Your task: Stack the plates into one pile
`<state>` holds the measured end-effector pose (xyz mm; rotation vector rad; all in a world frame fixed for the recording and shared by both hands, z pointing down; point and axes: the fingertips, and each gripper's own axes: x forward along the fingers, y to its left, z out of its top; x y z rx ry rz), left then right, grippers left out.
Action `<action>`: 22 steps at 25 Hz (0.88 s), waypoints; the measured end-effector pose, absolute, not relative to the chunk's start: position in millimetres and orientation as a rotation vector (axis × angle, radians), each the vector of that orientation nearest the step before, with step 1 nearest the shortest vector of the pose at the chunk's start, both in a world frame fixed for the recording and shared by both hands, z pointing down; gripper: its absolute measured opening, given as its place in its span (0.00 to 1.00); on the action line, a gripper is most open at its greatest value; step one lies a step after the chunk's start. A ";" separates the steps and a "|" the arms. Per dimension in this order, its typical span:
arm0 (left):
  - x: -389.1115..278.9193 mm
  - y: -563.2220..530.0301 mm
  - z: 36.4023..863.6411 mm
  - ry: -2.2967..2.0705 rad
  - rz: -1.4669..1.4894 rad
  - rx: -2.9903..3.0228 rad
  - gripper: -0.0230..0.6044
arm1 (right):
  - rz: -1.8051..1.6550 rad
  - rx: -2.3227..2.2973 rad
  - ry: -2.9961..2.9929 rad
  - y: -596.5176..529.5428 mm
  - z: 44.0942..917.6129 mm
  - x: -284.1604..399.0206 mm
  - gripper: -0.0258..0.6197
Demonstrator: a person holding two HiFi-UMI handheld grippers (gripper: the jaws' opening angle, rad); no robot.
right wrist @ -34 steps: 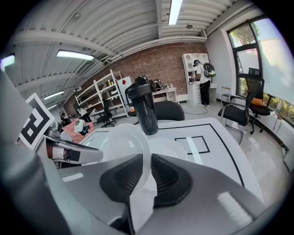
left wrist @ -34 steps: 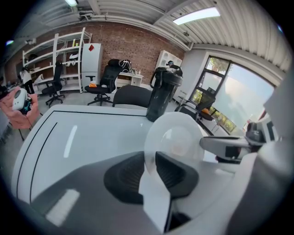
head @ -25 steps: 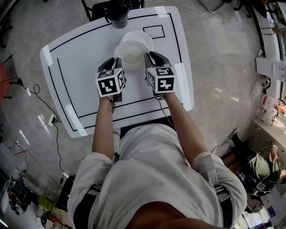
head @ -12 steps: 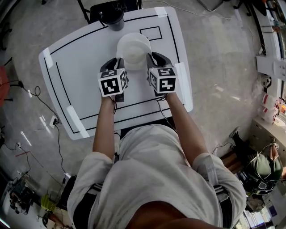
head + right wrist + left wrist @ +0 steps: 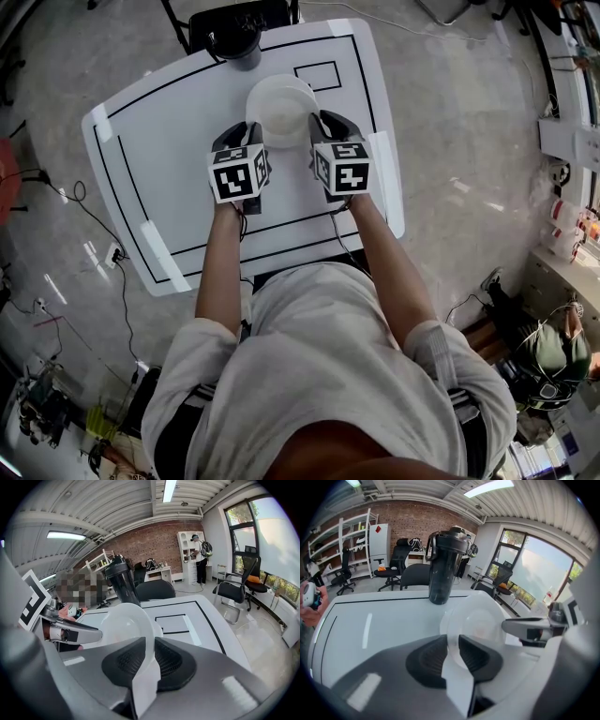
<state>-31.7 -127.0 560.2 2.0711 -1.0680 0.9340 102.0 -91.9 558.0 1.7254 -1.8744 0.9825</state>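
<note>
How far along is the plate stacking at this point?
Done: the held plate is lined up over a second plate. In hand: left gripper and right gripper clamp its opposite rims. Left: set it down fully and release; contact can't be confirmed.

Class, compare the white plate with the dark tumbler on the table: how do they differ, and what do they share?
The plate is white, wide and shallow; the tumbler is dark, tall and narrow. The plate is clamped at opposite rims by the left tool and right tool; the tumbler stands untouched near the far table edge. Both are round.
</note>
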 end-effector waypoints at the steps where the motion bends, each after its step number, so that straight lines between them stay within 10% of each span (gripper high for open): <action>1: -31.1 -128.3 560.8 -1.067 0.935 2.071 0.16 | 0.984 1.724 -1.873 -93.3 558.8 102.6 0.13; 22: -25.6 -150.1 579.6 -1.063 0.958 2.045 0.17 | 0.988 1.679 -1.858 -120.0 575.7 107.3 0.14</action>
